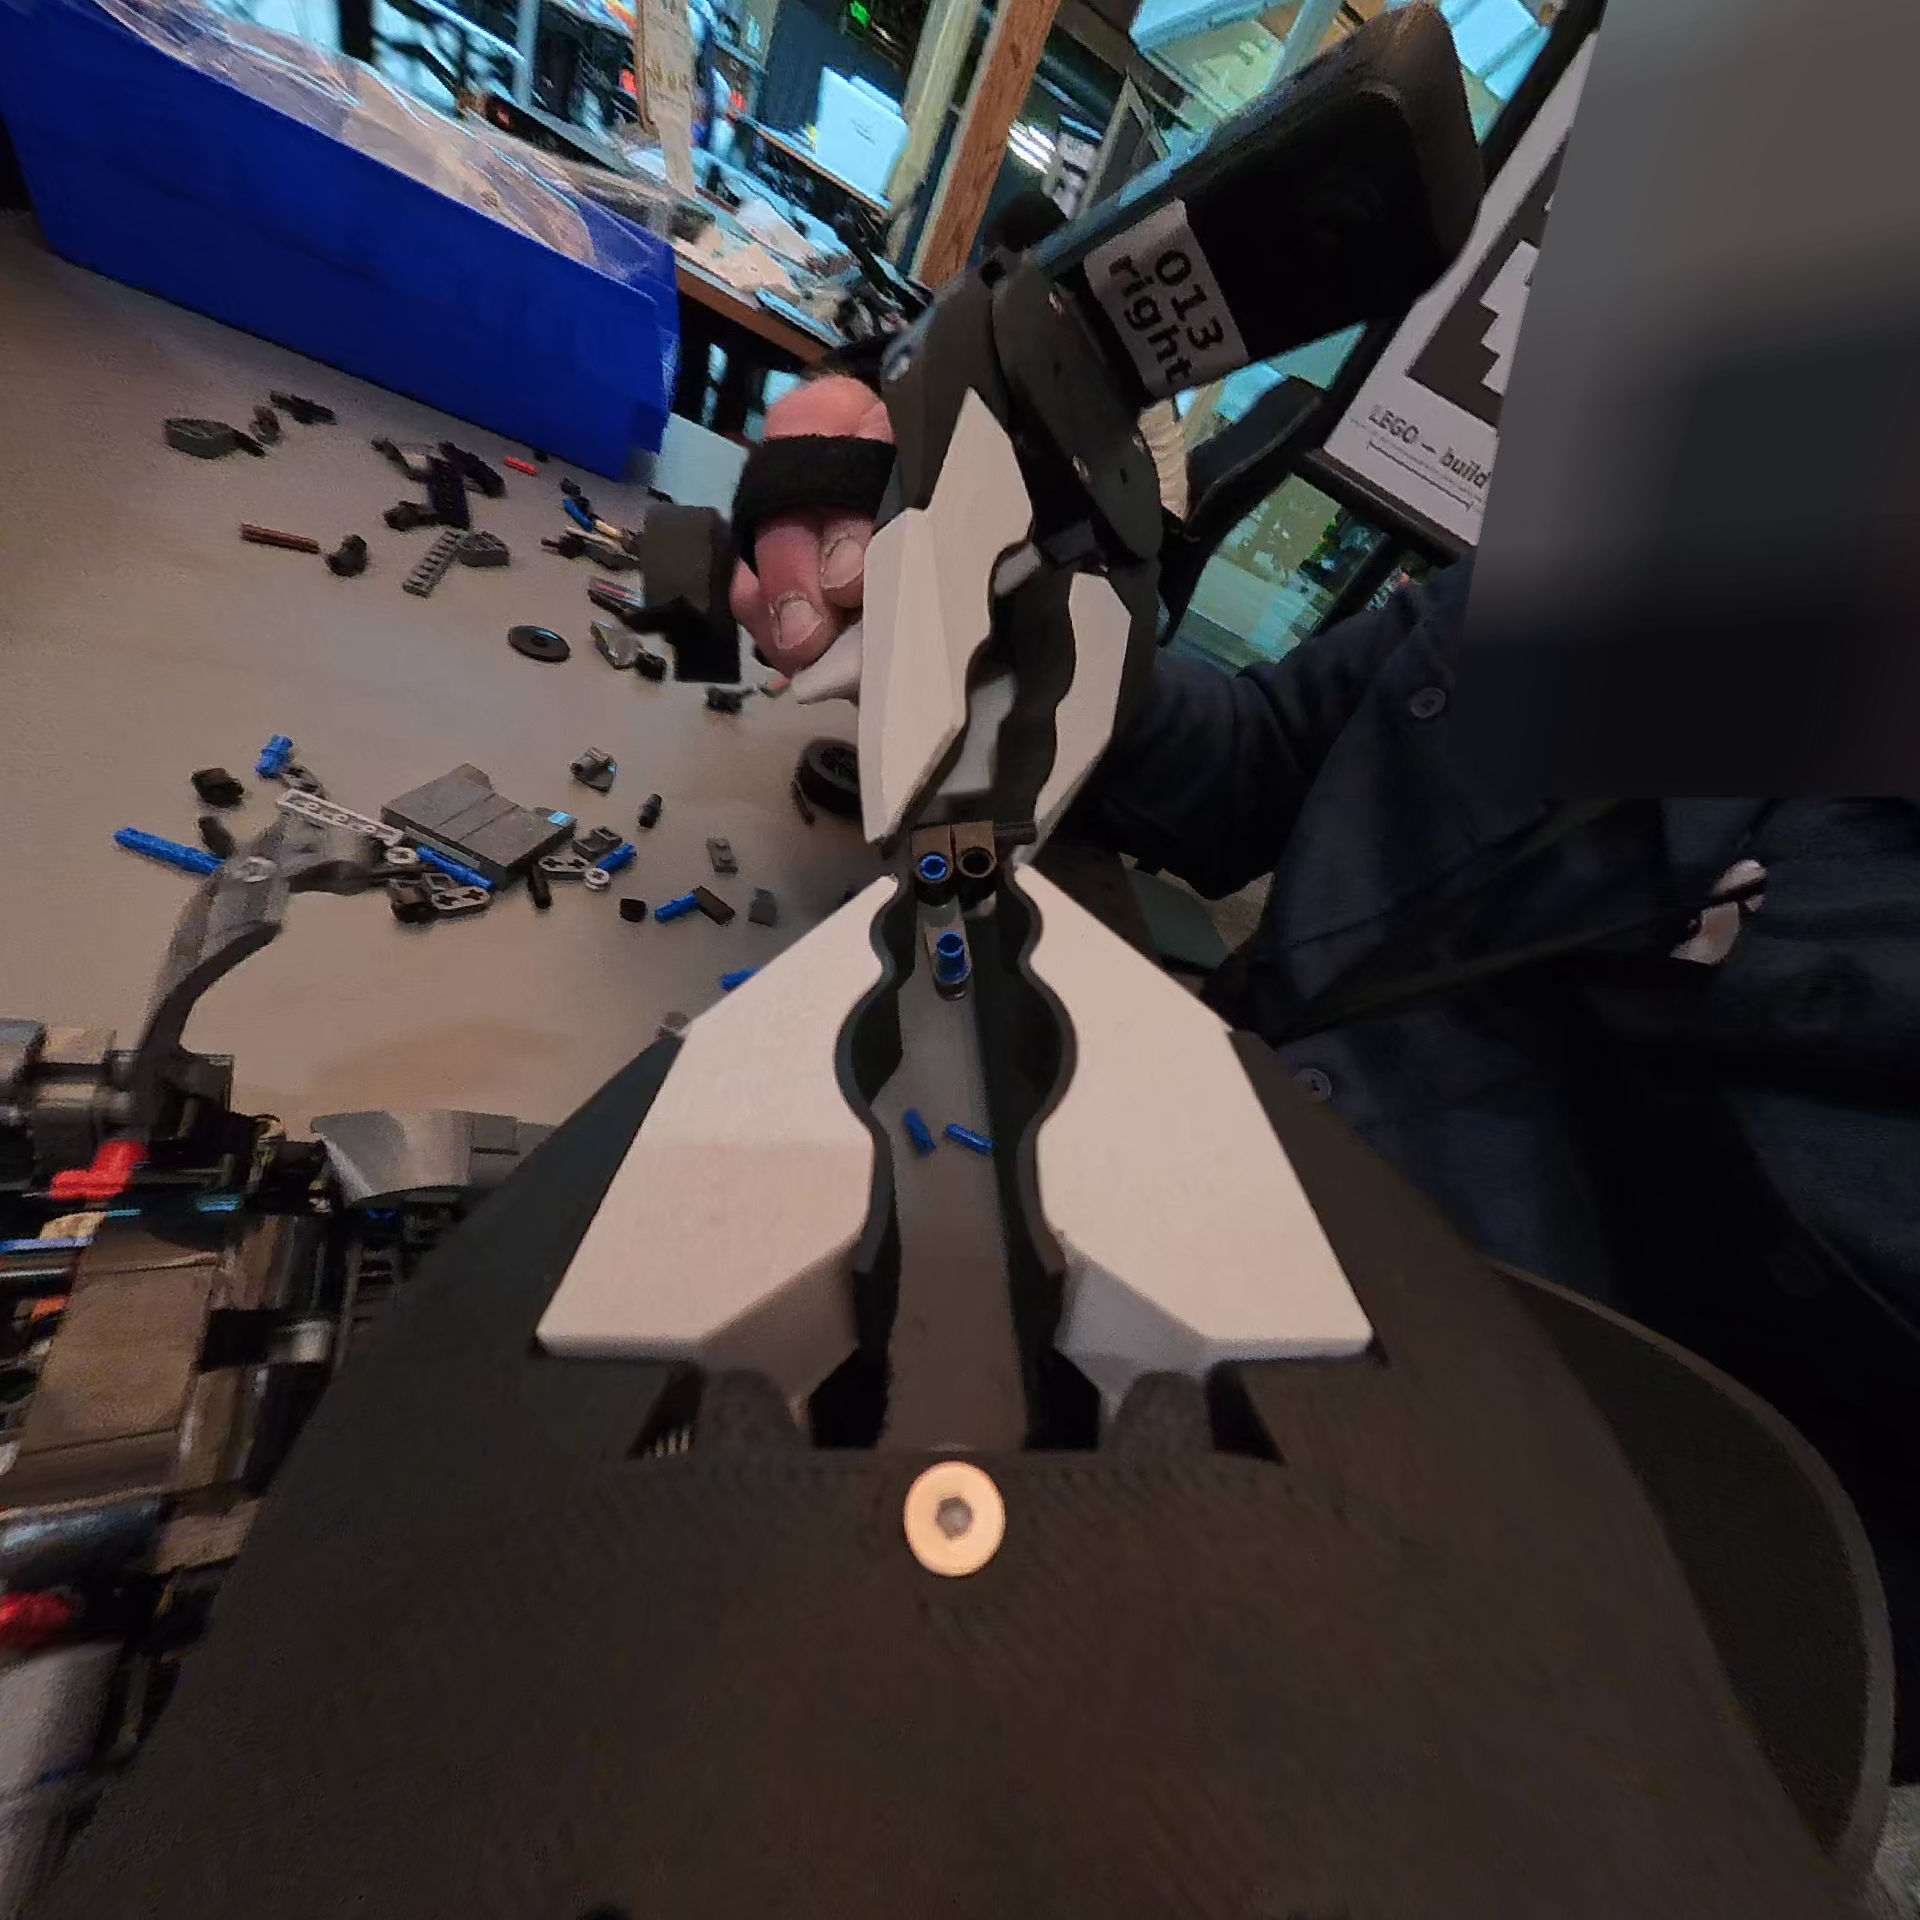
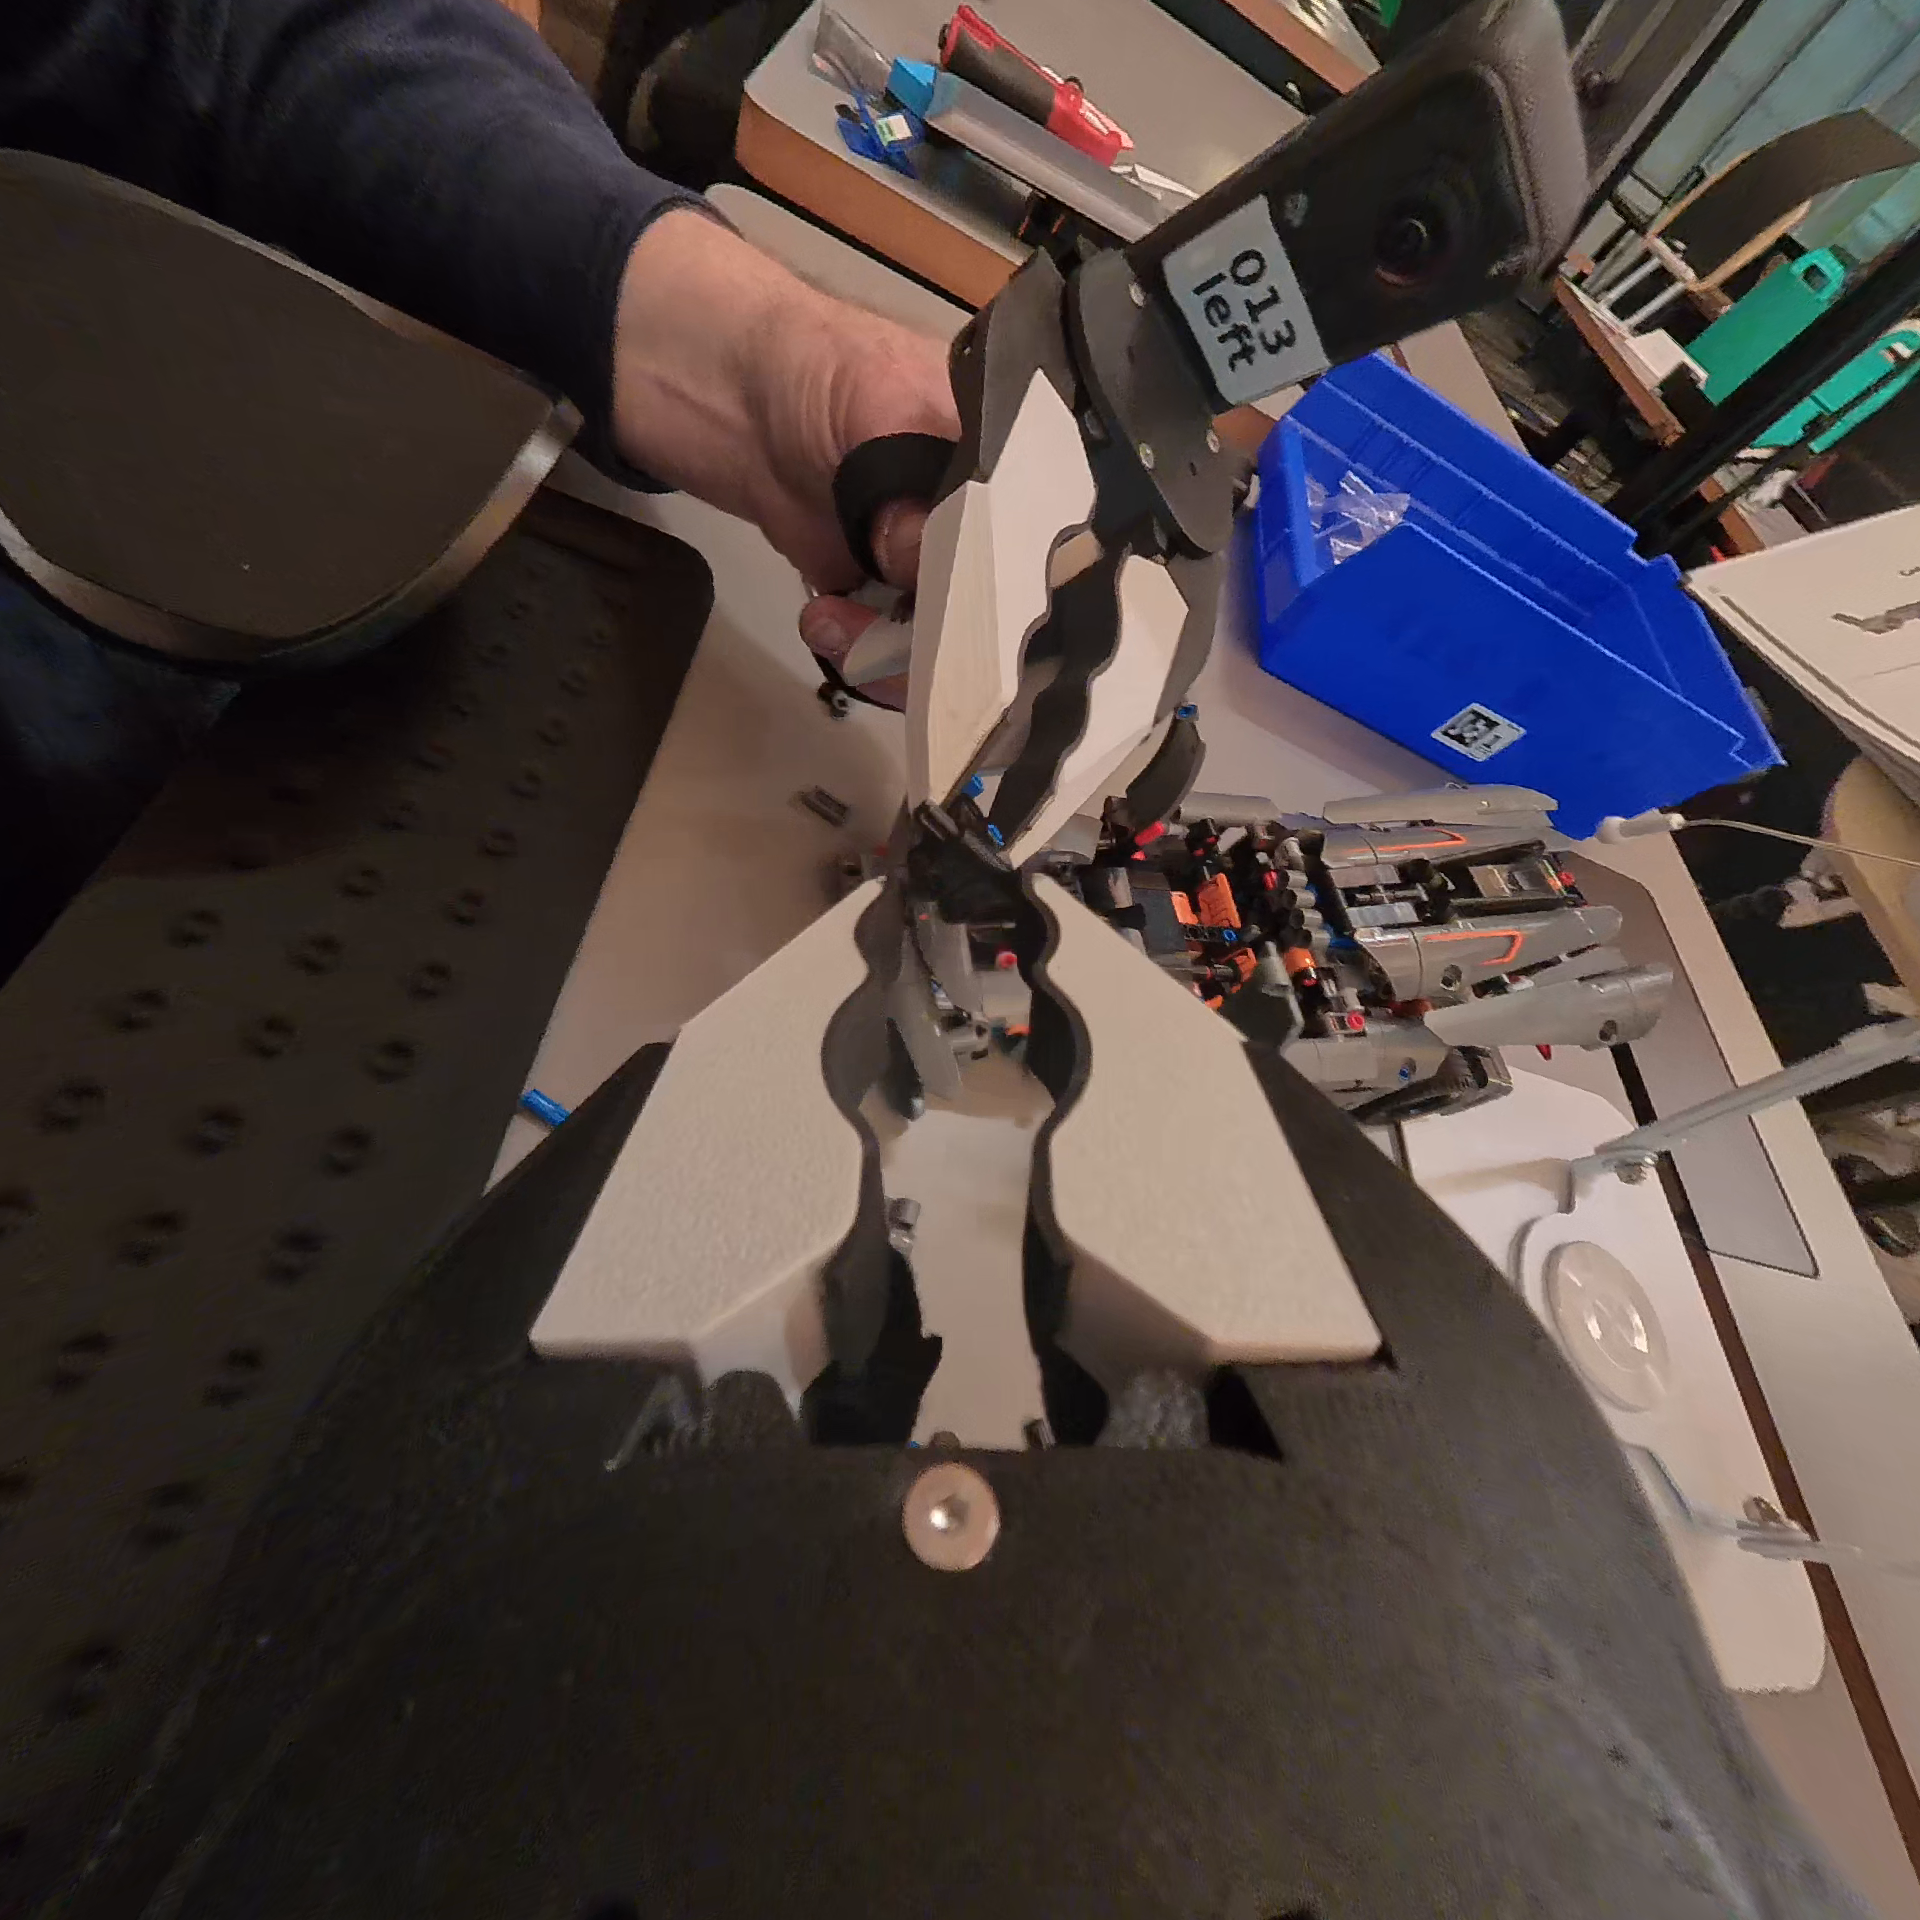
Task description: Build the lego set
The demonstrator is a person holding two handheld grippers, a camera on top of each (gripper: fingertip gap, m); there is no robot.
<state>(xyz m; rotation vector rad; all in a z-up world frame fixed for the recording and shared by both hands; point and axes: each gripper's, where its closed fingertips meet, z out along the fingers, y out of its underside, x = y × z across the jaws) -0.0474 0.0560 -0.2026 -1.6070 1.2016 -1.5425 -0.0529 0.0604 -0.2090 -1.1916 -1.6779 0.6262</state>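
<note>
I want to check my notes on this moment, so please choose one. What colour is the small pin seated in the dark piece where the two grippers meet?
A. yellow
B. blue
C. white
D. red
B: in the left wrist view a blue pin sits in the small dark piece pinched between the tips of the left gripper and the right gripper.

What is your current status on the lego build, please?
Left hand-held gripper and right hand-held gripper both shut on small black lego connector with blue pin, tips meeting above the table. Nothing in the way.
</note>
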